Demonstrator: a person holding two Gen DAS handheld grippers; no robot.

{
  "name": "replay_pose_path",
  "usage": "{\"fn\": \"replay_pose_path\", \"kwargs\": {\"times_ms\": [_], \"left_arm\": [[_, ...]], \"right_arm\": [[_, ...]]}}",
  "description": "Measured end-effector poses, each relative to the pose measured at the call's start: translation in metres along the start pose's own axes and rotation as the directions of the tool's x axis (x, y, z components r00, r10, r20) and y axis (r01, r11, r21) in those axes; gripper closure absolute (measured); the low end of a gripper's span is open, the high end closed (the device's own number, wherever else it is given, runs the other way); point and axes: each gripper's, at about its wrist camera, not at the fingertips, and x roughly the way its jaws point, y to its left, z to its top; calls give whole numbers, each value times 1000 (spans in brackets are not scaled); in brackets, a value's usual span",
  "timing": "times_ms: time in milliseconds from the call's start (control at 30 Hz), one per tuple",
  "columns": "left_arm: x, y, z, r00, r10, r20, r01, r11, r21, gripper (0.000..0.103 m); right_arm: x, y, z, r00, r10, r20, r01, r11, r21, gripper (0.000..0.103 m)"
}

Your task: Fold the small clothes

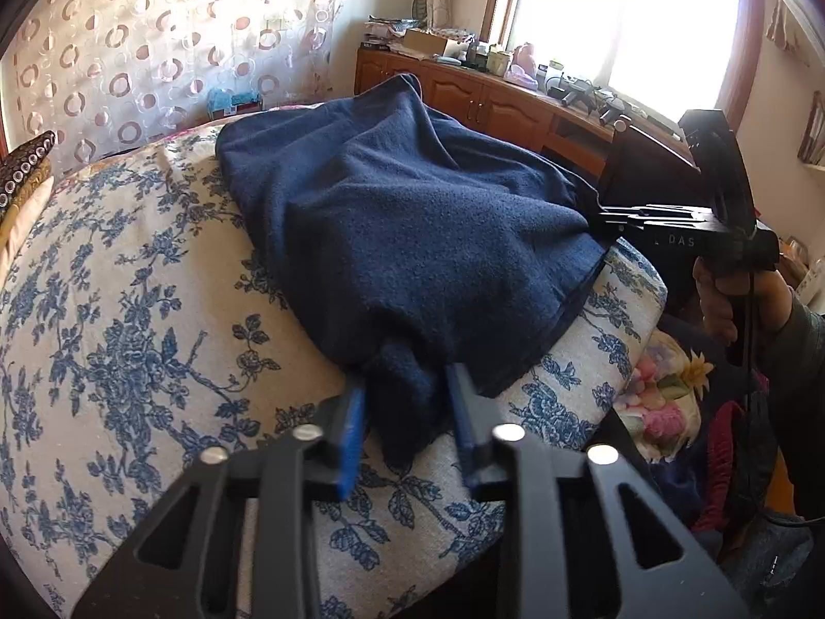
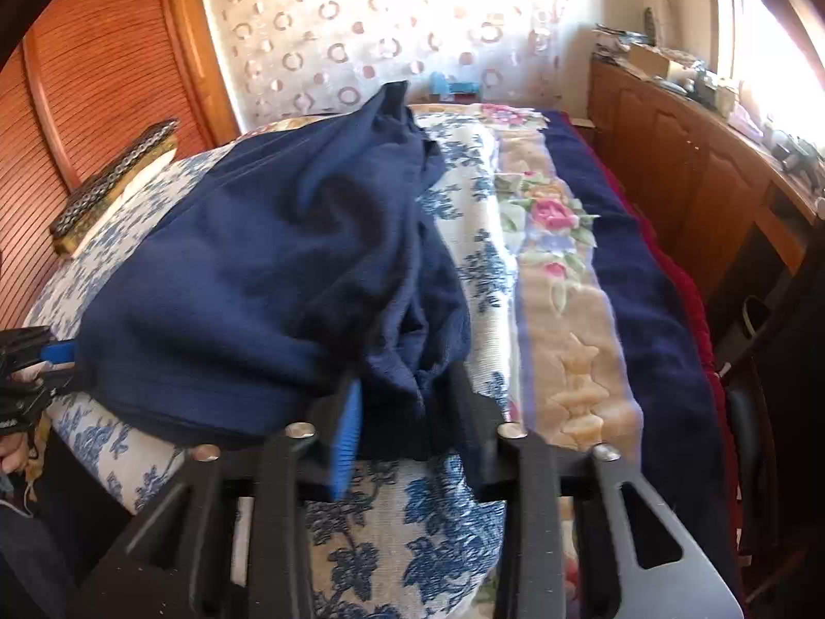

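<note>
Strong daylight pours through the blown-out white window (image 1: 619,15) and the sheer circle-patterned curtain (image 2: 361,26), washing out detail there. The dark navy fleece garment (image 1: 402,216) reads sharp in the left wrist view, softly blurred in the right. Both fisheye pictures bend at the edges, with black vignetted corners.

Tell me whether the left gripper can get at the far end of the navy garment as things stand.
Probably not yet: the left gripper is clamped on the near corner of the navy garment, and the far end lies across the whole bunched cloth on the floral bed cover.
</note>
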Motion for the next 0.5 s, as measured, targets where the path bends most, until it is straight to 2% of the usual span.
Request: {"fn": "replay_pose_path", "kwargs": {"times_ms": [67, 167, 267, 400, 500], "left_arm": [[-1, 1, 0, 1000, -9, 2, 9, 1000, -2, 93], [-8, -1, 3, 1000, -8, 29, 8, 1000, 8, 98], [-26, -1, 15, 996, -27, 91, 26, 1000, 6, 98], [-49, 9, 46, 983, -25, 180, 27, 1000, -8, 99], [-54, 25, 77, 976, -3, 219, 9, 1000, -25, 99]], "right_arm": [[-2, 2, 0, 1000, 4, 5, -4, 1000, -13, 93], [-9, 4, 2, 999, 16, 31, -16, 1000, -9, 95], [-29, 2, 11, 994, 43, 105, -44, 999, 8, 96], [-55, 4, 46, 975, 71, 209, -72, 997, -2, 96], [-55, 9, 79, 967, 65, 246, -58, 998, -33, 96]]}}
